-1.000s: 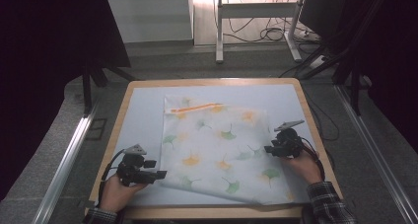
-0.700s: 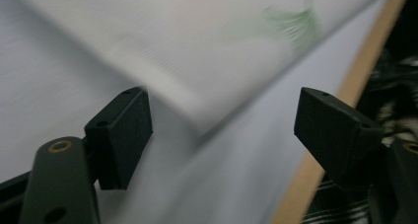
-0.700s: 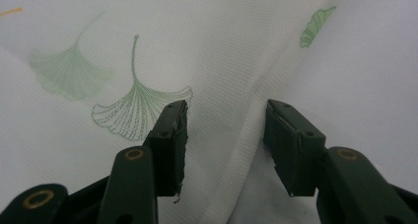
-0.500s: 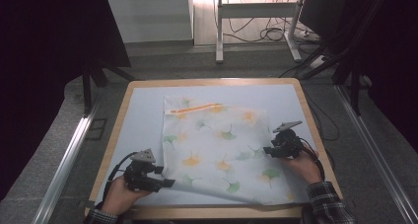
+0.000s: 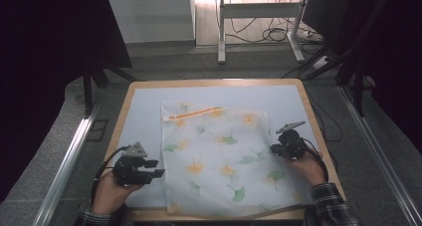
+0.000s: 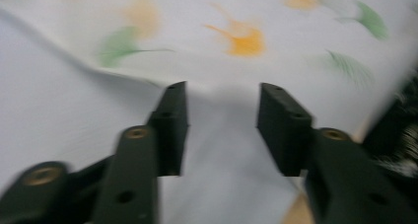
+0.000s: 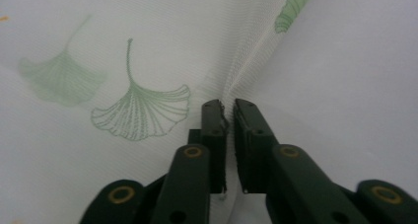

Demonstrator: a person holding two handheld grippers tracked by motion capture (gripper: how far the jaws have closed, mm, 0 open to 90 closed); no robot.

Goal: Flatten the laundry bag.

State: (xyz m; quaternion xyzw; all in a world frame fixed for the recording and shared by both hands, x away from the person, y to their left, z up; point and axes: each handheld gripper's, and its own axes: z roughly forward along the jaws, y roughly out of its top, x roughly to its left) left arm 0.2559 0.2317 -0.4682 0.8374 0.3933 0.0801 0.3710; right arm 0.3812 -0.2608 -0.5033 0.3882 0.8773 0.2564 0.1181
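- On the pale blue mat of the wood-rimmed table: white mesh laundry bag, roughly rectangular, lying flat, near edge reaching the table's front rim.
- Bag fabric is a fine see-through net, printed with green and orange ginkgo leaves; orange zipper runs along the far edge.
- Right gripper: jaws have just been closing, now nearly together, with a raised fold of the bag's right edge pinched between the pads; mesh puckers up from that point.
- Left gripper: jaws about half open, nothing between them; tips just beside the bag's left edge, whose hem is slightly lifted and wavy ahead of the pads. View blurred, contact unclear.
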